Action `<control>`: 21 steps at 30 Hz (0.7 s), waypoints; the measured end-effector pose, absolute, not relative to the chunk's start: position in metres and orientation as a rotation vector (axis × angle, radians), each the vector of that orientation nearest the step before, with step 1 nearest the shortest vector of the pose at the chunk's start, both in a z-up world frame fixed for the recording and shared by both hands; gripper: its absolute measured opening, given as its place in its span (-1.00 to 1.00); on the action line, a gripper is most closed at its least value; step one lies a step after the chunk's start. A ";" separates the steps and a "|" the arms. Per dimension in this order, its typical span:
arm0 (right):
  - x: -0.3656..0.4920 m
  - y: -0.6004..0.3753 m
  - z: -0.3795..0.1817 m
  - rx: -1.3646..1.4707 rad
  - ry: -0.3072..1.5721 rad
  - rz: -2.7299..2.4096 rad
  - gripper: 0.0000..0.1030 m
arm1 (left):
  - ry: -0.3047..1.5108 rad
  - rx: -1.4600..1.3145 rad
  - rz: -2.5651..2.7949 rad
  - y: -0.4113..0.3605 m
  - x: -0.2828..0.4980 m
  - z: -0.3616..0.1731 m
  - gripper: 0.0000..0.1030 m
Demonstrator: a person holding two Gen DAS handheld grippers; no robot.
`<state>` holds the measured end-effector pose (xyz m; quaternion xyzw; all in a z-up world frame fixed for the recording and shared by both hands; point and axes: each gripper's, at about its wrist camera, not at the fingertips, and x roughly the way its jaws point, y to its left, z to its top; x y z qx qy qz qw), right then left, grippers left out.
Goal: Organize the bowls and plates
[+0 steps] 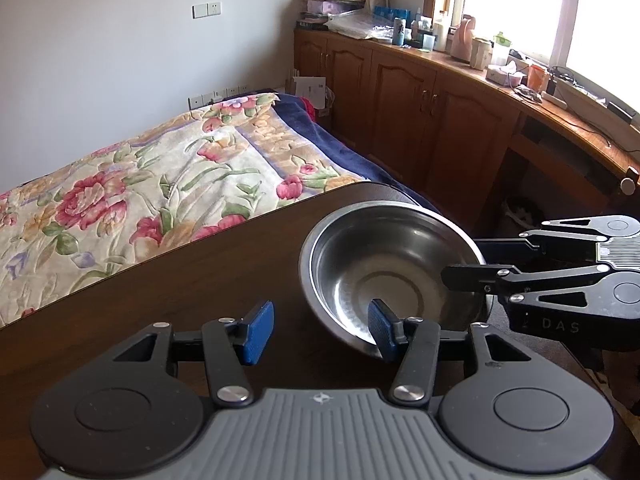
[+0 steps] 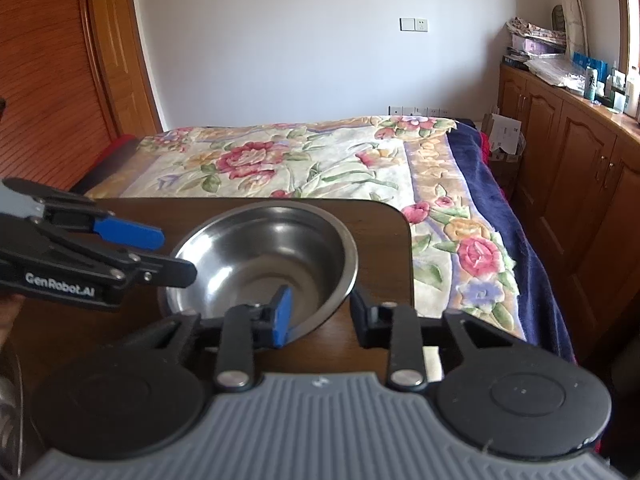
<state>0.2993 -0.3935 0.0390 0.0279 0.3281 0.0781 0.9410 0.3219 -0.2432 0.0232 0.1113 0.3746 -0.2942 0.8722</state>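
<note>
A steel bowl [image 1: 392, 268] [image 2: 264, 252] sits empty on the dark wooden table [image 1: 180, 280] [image 2: 384, 240], near its far corner. My left gripper [image 1: 320, 330] is open and straddles the bowl's near rim, with one blue pad [image 1: 382, 328] inside the bowl and the other on the table outside it. My right gripper [image 2: 322, 312] is open too. Its blue pad [image 2: 282, 316] is inside the bowl and its other finger is outside the rim. Each gripper shows in the other's view: the right [image 1: 464, 260] across the bowl's right rim, the left [image 2: 178, 255] at its left rim.
A bed with a floral cover [image 1: 160, 184] [image 2: 320, 160] lies just past the table's far edge. Wooden cabinets [image 1: 420, 92] with a cluttered top run under the window on the right. A shiny metal object [image 2: 8, 400], mostly cut off, shows at the right wrist view's lower left edge.
</note>
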 end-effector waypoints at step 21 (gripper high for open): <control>0.295 -0.397 0.035 0.155 0.691 0.167 -0.65 | 0.816 0.215 -0.640 -0.236 0.321 0.025 -0.16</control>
